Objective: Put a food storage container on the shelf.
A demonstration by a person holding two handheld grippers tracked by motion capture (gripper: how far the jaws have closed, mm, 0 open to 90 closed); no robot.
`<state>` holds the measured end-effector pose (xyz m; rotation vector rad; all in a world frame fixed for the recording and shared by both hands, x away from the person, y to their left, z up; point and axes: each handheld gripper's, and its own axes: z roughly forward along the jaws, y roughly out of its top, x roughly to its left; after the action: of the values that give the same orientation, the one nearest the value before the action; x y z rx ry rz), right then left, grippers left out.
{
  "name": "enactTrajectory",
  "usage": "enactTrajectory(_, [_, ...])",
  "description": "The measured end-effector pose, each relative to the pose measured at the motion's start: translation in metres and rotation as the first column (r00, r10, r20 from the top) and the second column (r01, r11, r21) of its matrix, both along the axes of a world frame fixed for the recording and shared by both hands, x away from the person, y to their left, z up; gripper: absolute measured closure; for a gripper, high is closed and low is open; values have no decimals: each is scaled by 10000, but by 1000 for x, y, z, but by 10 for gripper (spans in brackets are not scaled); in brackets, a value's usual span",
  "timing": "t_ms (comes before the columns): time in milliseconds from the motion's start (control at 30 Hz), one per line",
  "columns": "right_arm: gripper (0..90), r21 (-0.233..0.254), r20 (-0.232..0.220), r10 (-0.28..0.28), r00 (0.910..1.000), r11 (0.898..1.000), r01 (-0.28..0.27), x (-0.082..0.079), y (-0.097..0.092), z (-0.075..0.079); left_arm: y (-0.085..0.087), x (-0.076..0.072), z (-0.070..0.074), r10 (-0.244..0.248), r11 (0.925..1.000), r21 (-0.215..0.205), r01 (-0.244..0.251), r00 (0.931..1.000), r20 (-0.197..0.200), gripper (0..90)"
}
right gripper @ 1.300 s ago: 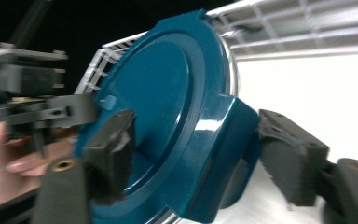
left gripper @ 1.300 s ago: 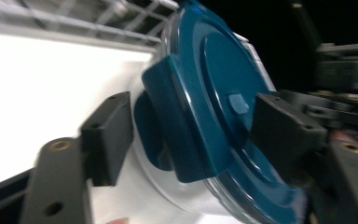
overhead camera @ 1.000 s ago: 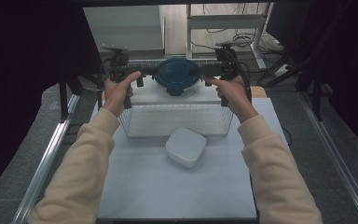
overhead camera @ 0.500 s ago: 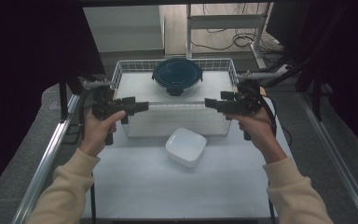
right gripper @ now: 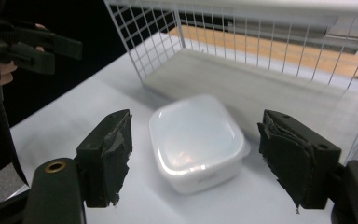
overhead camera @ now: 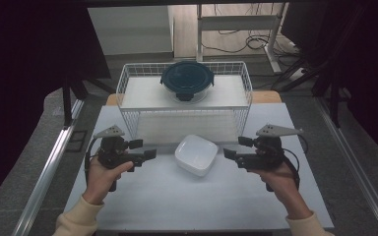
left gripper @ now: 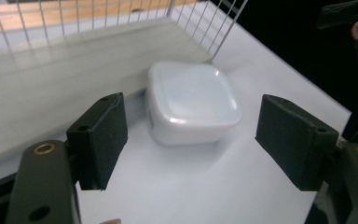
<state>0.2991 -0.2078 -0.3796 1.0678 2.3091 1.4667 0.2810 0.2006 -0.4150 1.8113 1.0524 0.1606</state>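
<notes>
A white square box (overhead camera: 196, 155) with rounded corners rests on the white table, just in front of a wire rack (overhead camera: 128, 86). My left gripper (overhead camera: 150, 154) hovers to its left and my right gripper (overhead camera: 228, 153) to its right, both pointing inward at it and apart from it. In the left gripper view the white box (left gripper: 191, 100) lies beyond my open gripper (left gripper: 191, 140). The right gripper view has the white box (right gripper: 196, 135) ahead of my open gripper (right gripper: 196, 161). Both pairs of jaws have just been closing a little, with nothing between them.
A dark blue round lidded container (overhead camera: 187, 79) sits on top of the wire rack. A white slab (left gripper: 51, 70) lies under the rack. Metal frame rails (overhead camera: 49, 167) run along both table sides, and cables lie on the floor beyond.
Both hands have drawn back from the dark container on the rack, toward the person and down. They now flank the white box. The dark container stayed put.
</notes>
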Motion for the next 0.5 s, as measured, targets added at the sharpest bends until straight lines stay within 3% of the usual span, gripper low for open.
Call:
enactTrajectory(167, [254, -436, -127, 77, 9999, 9990, -83, -13, 4, -24, -4, -11, -19, -141, 9995, 289, 148, 9996, -236, 244])
enactTrajectory(300, [254, -642, -211, -178, 9996, 9978, 164, -20, 2, -39, -7, -16, -32, -176, 9981, 574, 209, 9982, -575, 249])
enactTrajectory(500, [257, -1031, -650, -317, 9974, 9944, 249, -25, -6, -62, -7, -21, -47, -79, 9966, 808, 156, 9954, -952, 256])
